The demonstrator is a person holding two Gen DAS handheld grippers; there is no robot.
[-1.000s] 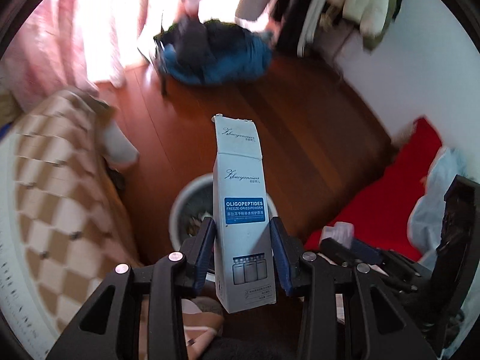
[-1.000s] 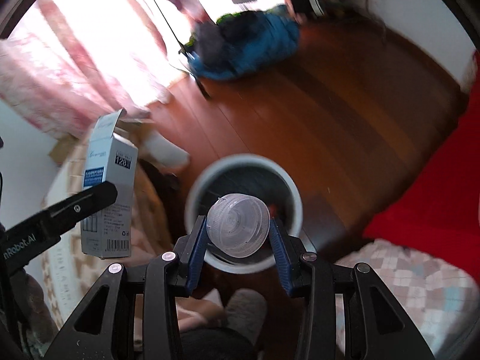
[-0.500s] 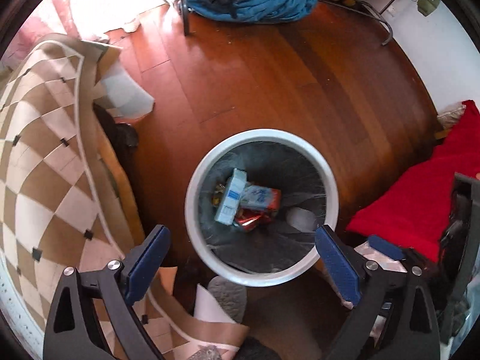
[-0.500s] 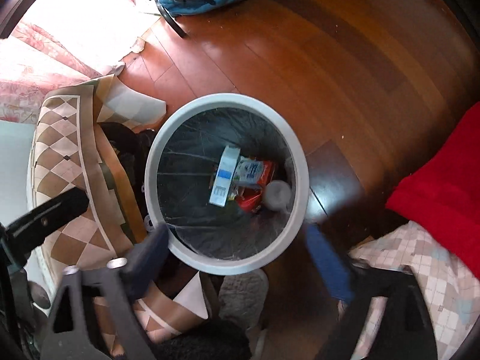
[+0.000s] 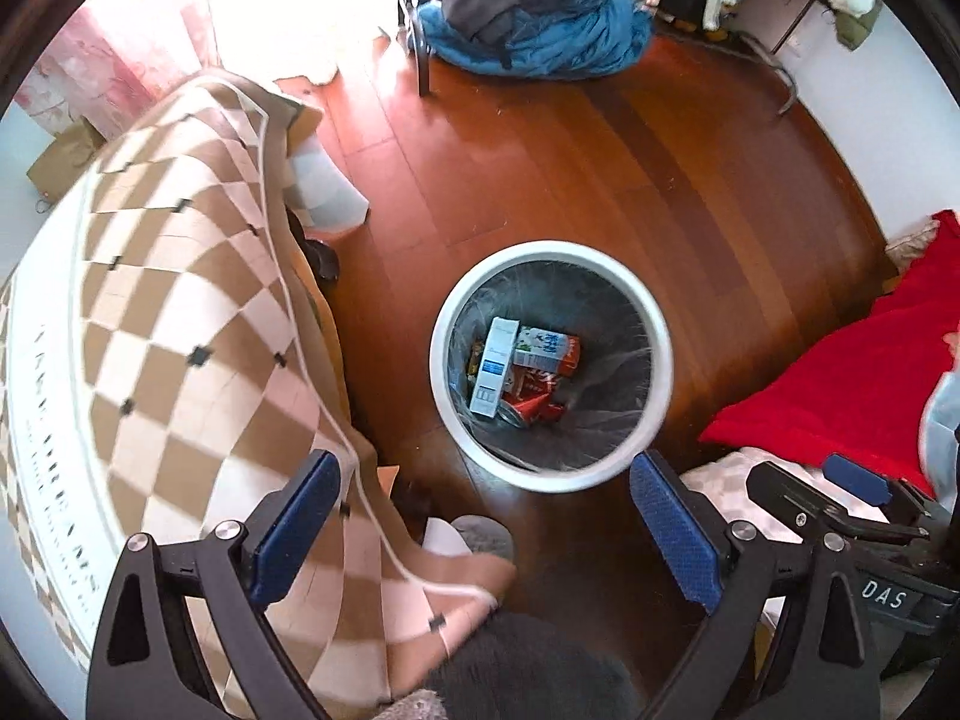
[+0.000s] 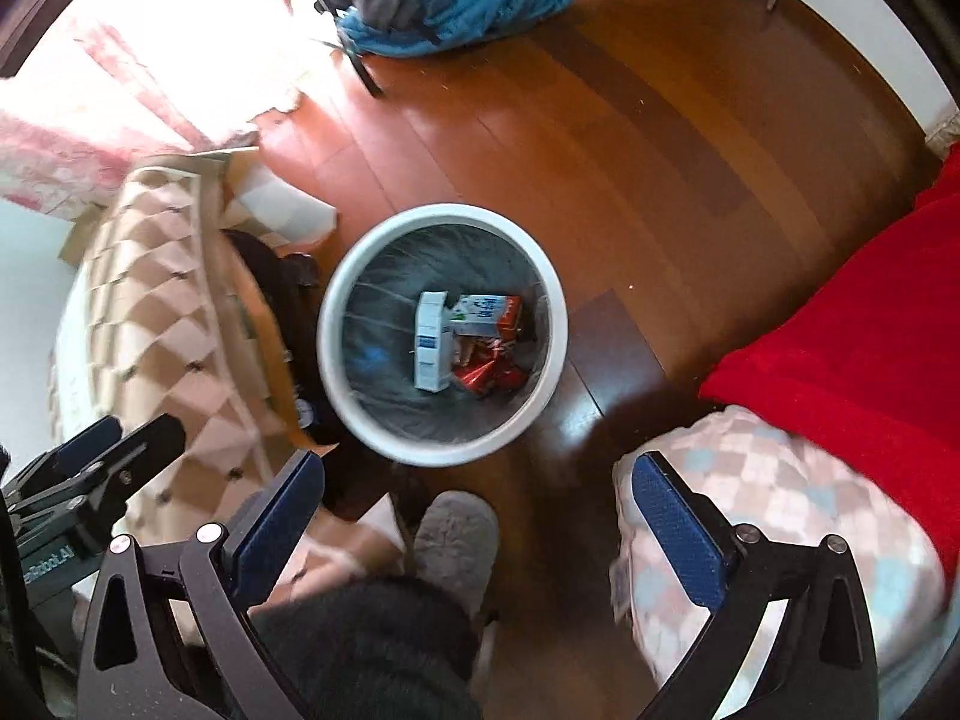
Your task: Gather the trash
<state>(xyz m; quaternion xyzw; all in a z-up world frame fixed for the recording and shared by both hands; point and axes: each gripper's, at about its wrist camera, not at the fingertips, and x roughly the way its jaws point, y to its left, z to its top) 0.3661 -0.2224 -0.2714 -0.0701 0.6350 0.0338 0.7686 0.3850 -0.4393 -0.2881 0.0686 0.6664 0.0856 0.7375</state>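
A round white trash bin (image 5: 657,324) (image 6: 555,312) with a grey liner stands on the wooden floor below both grippers. Inside it lie a white carton with a blue label (image 5: 493,367) (image 6: 433,341), a white-and-orange carton (image 5: 549,349) (image 6: 487,311) and red wrappers (image 5: 531,402). My left gripper (image 5: 485,527) hangs open and empty above the bin's near rim. My right gripper (image 6: 477,531) is also open and empty, above the floor just in front of the bin. The left gripper's body (image 6: 90,474) shows at the left edge of the right wrist view.
A brown-and-cream checkered blanket (image 5: 150,312) covers furniture on the left. A red cloth (image 6: 852,360) and a pastel checkered cover (image 6: 780,516) lie on the right. A blue bedding pile (image 5: 540,36) sits at the far end. A grey slipper (image 6: 456,534) is near the bin.
One second ago the left gripper held the white carton and the right held a clear plastic lid. Both jaws opened, the items dropped into the bin, and both grippers have since risen slightly.
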